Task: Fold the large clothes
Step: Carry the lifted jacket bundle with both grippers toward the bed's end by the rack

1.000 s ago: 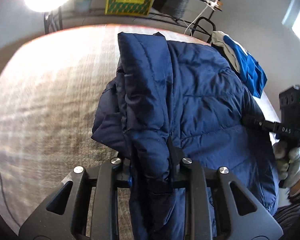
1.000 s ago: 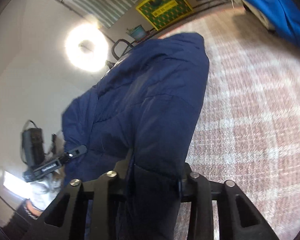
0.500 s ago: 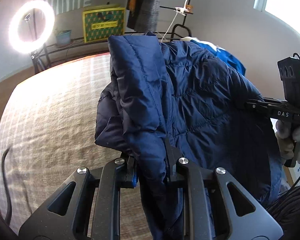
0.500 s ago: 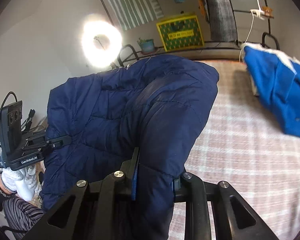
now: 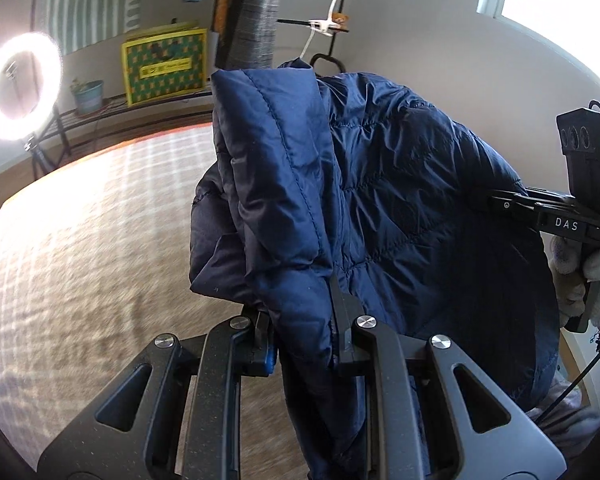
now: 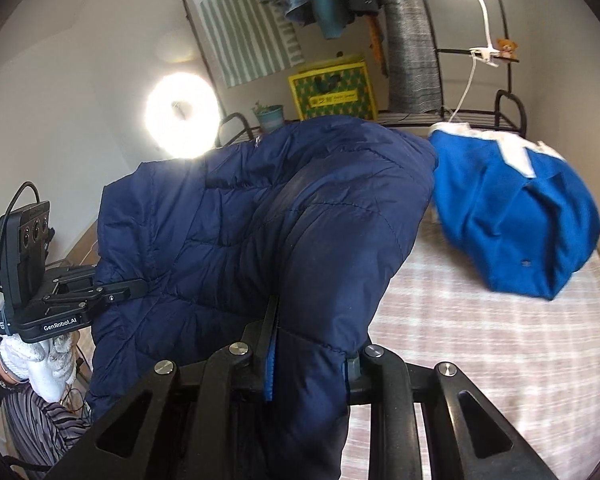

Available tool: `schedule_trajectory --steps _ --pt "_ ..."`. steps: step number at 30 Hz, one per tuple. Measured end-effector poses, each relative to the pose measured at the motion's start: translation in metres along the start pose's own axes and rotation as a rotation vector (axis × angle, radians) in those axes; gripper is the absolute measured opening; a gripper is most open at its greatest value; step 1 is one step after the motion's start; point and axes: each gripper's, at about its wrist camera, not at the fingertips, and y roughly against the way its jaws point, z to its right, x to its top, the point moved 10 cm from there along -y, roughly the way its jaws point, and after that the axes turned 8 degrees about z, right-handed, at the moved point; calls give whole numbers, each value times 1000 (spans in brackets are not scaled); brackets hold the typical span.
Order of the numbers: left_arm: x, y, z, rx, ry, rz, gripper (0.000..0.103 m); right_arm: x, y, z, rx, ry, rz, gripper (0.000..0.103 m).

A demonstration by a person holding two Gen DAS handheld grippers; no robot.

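Note:
A navy quilted puffer jacket (image 5: pixel 400 200) hangs in the air between both grippers, above a plaid-covered bed (image 5: pixel 80 240). In the left wrist view my left gripper (image 5: pixel 300 320) is shut on a bunched fold of the jacket's edge, and the fabric drapes over its fingers. The right gripper (image 5: pixel 484 200) shows at the far right, clamped on the jacket's other side, with a white-gloved hand (image 5: pixel 592 280) holding it. In the right wrist view my right gripper (image 6: pixel 312 340) pinches a thick fold of the jacket (image 6: pixel 260 220), and the left gripper (image 6: pixel 140 288) bites the far edge.
A bright blue and white garment (image 6: pixel 520 220) lies crumpled on the bed (image 6: pixel 500 360) at the right. Behind the bed stand a ring light (image 5: pixel 18 80), a yellow-green box (image 5: pixel 164 66), a potted plant (image 6: pixel 270 116) and a rack of hanging clothes (image 6: pixel 408 40).
Both grippers have risen with the jacket, lifting it off the bed. The views have tilted up, so more of the back wall and rack shows.

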Motion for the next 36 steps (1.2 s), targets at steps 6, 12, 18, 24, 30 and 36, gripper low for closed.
schedule_trajectory --steps 6,12,18,24,30,36 --pt "31 -27 40 -52 -28 15 17 19 30 42 -52 -1 28 21" --pt "65 -61 72 -94 -50 36 17 44 51 87 -119 8 52 21" --pt "116 -100 105 -122 -75 82 17 85 61 134 -186 30 87 21" --pt "169 -139 122 -140 -90 136 17 137 58 176 -262 89 122 21" --pt "215 -185 120 -123 -83 189 17 193 34 211 -326 138 158 20" --pt "251 -230 112 -94 -69 214 16 229 -1 240 -373 183 166 20"
